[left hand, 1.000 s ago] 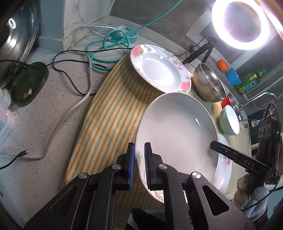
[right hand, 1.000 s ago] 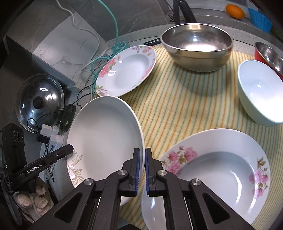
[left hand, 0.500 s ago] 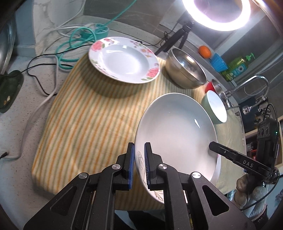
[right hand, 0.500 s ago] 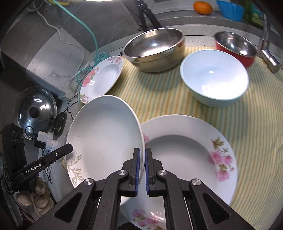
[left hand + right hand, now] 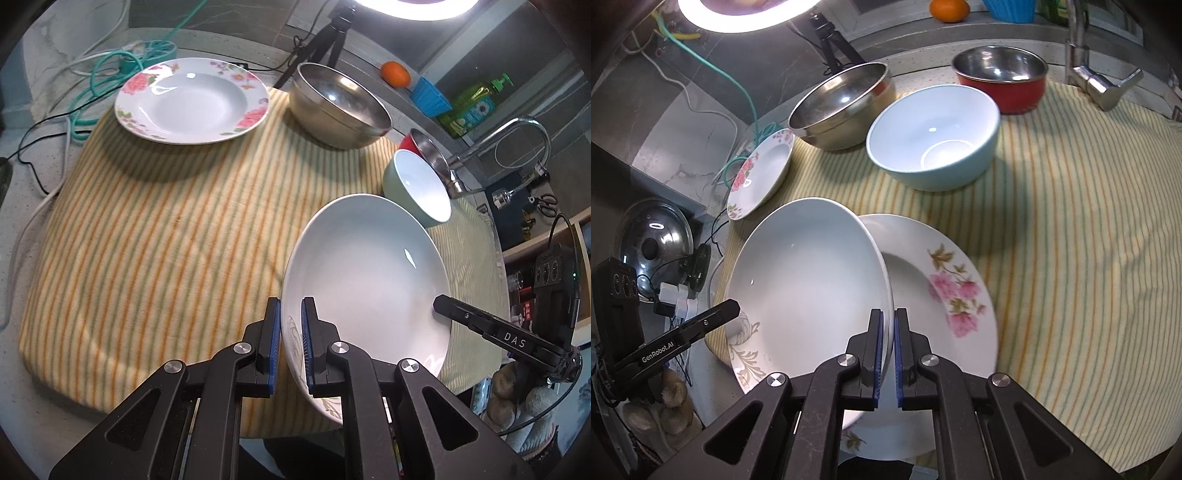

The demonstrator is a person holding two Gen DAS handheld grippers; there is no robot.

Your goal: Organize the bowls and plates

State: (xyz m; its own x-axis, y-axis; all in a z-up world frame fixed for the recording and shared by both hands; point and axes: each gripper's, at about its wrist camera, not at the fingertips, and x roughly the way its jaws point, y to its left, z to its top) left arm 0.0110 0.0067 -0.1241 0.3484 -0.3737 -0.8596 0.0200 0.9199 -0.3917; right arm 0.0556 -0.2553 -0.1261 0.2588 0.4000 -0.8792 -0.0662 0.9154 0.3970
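A plain white deep plate [image 5: 369, 273] is held tilted above the striped cloth by both grippers. My left gripper [image 5: 291, 328] is shut on its near rim. My right gripper [image 5: 889, 334] is shut on the opposite rim of the same plate [image 5: 809, 280]. Under and beside it lies a pink-flowered plate [image 5: 945, 288] on the cloth. A second flowered plate [image 5: 192, 99] lies at the far left of the cloth. A pale green bowl [image 5: 934, 136], a steel bowl [image 5: 338, 107] and a red bowl [image 5: 1004, 81] stand at the back.
The yellow striped cloth [image 5: 166, 221] covers the counter. Cables and a teal cord [image 5: 96, 77] lie off its left edge. A tap [image 5: 498, 147], a soap bottle [image 5: 472, 107], a blue cup [image 5: 430, 96] and an orange [image 5: 395, 74] stand behind. A pot lid [image 5: 653, 240] stands at left.
Both grippers carried the white plate to the right across the cloth. It now overlaps the pink-flowered plate, which it stood beside before. Both stayed shut on it.
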